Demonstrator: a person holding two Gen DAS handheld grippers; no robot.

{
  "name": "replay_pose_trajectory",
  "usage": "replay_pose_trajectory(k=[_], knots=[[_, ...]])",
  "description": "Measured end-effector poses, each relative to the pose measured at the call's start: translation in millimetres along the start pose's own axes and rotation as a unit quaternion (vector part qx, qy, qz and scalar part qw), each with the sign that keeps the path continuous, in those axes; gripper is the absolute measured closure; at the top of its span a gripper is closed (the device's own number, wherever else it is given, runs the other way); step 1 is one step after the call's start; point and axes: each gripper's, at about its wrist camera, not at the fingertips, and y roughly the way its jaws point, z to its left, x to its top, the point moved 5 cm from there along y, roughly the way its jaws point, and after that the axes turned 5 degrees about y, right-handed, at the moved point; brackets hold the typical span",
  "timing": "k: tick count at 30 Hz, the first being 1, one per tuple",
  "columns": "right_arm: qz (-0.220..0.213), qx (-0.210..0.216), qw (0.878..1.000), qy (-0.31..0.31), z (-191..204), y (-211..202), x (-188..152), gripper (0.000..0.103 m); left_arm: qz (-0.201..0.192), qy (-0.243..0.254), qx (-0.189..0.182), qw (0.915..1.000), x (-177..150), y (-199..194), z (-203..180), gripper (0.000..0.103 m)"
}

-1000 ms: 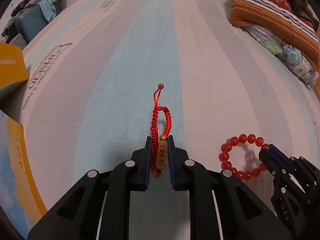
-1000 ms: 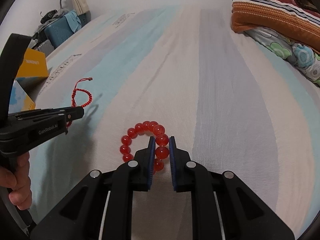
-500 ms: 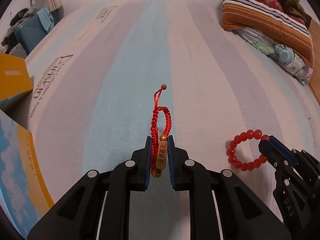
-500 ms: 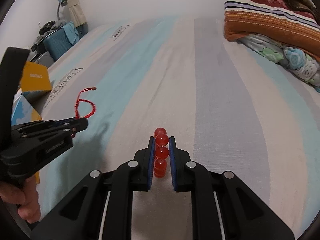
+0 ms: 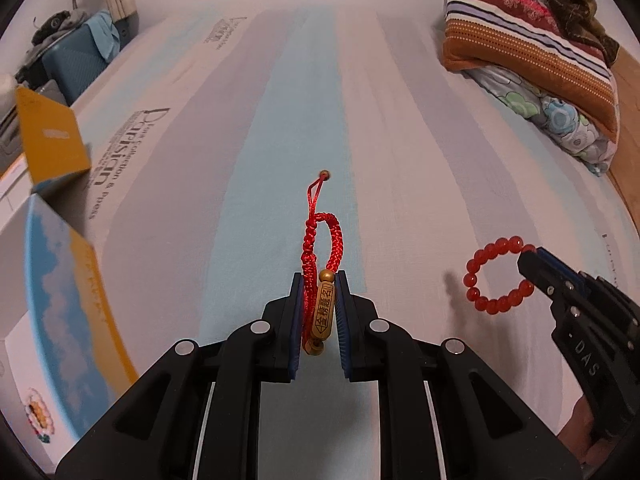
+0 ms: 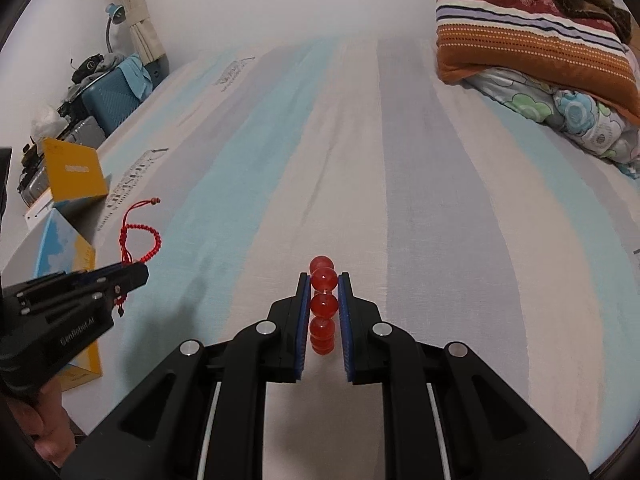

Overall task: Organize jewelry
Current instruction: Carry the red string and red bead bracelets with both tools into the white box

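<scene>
Clear of the bed [image 5: 400, 160], each gripper pinches one bracelet: left [image 5: 318, 312] the cord [image 5: 320, 240], right [image 6: 324, 312] the beads [image 6: 322, 304], probably so neither tangles.

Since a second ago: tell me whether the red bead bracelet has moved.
Yes. The red bead bracelet, clamped in the right tool, has lifted off the striped sheet it lay on.

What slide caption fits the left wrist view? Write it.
Left gripper shut on red cord bracelet; right gripper holds bead bracelet.

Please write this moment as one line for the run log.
left gripper: shut on red cord bracelet | right gripper: shut on red bead bracelet | both above striped bedsheet
</scene>
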Motion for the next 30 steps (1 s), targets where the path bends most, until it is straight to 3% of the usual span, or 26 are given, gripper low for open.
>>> replay_pose_trajectory(k=[13, 30], knots=[[-0.029, 0.022, 0.999, -0.038, 73.1, -59.9, 3.9, 0.09, -0.037, -0.014, 0.015, 0.9991, -29.3, -74.9, 45.7, 0.089], [-0.053, 0.087, 0.989, -0.103, 213.1, -93.6, -3.2, 0.09, -0.073, -0.087, 0.074, 0.9908, -71.6, -157.6, 164.7, 0.089]])
